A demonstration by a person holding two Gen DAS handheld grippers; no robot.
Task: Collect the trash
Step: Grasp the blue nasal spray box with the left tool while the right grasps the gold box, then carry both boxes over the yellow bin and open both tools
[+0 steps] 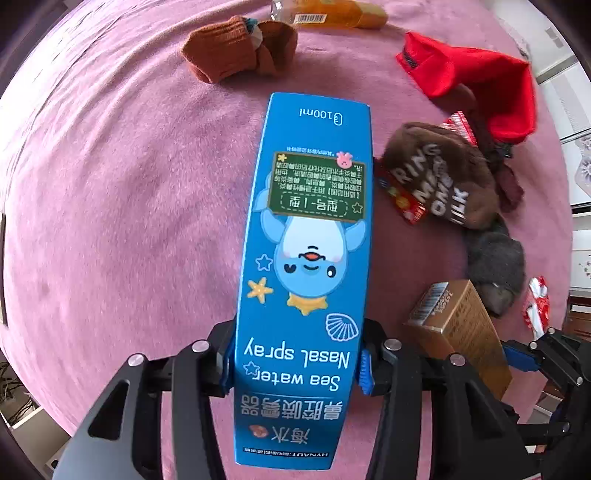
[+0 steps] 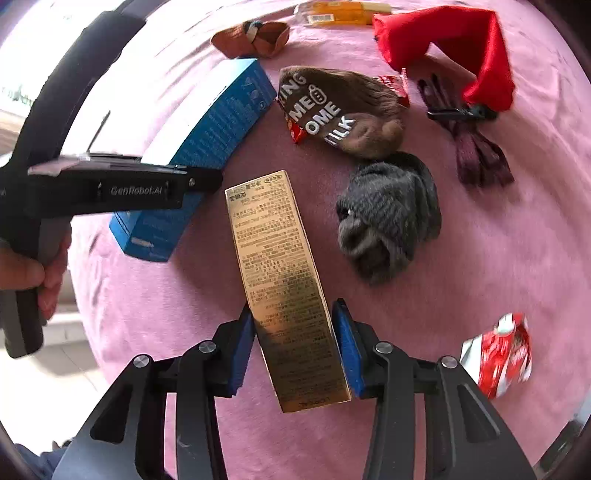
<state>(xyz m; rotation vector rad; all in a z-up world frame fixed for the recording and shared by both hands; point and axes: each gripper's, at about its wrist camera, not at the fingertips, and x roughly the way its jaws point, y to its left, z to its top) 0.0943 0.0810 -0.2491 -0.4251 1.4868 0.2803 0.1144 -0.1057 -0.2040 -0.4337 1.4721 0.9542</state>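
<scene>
A: What is shown in the left wrist view?

B: The left gripper is seen clamped on a tall blue cardboard box printed "Sea water Nasal spray", its blue pads pressed against both long sides near the lower end. The box is laid lengthwise over a pink plush blanket. To its right a brown knitted sock with white lettering is seen, with a red snack wrapper tucked under its edge. Beyond, a red cloth pouch, a rust-brown knitted sock and an orange packet with a barcode are spread out. A gold carton is visible at the lower right, just beside a grey knitted sock.

A: And in the right wrist view?

B: The right gripper is found closed around the gold carton, which is held between the blue pads at its near end. The blue box is seen to the left, gripped by the other tool, whose handle is held in a hand. The grey sock is lying just right of the carton. A crumpled red-and-white wrapper is seen apart at the lower right, and a dark maroon strap lies below the red pouch.
</scene>
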